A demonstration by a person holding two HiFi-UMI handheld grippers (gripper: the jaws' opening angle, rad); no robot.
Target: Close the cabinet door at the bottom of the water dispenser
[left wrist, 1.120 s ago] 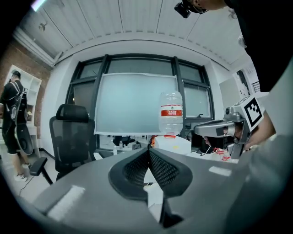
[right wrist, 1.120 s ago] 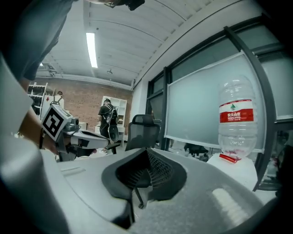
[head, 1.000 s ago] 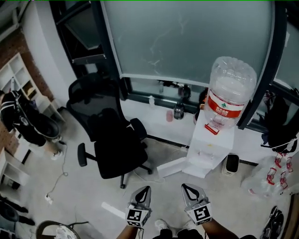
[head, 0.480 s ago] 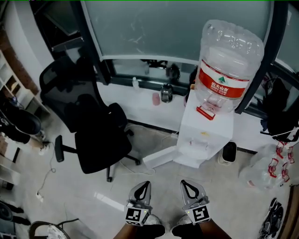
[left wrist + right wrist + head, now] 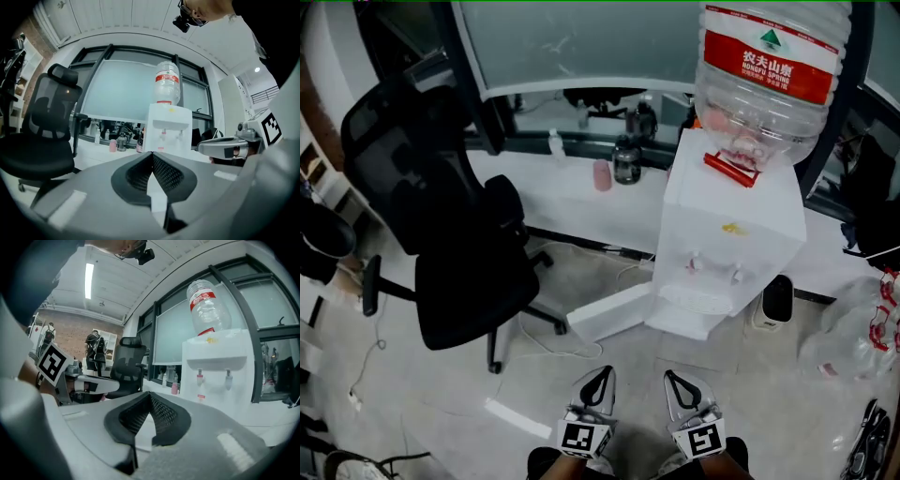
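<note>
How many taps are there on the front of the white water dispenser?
2. One tap is at the left of the water dispenser front in the head view, the other tap just right of it. None seems hidden.

A white water dispenser [image 5: 727, 234] is seen standing upright on the floor [image 5: 450, 394], backed against the low white ledge [image 5: 567, 192] under the window. A large clear bottle [image 5: 769, 70] with a red label is seated upside down on its top. Two small taps [image 5: 695, 265] are set into a recess on the front. At the bottom, the white cabinet door [image 5: 609, 312] is swung wide open, out to the left of the base, low over the floor. In both gripper views the dispenser [image 5: 168, 126] [image 5: 218, 366] is caught front-on, with the door out of sight.
</note>
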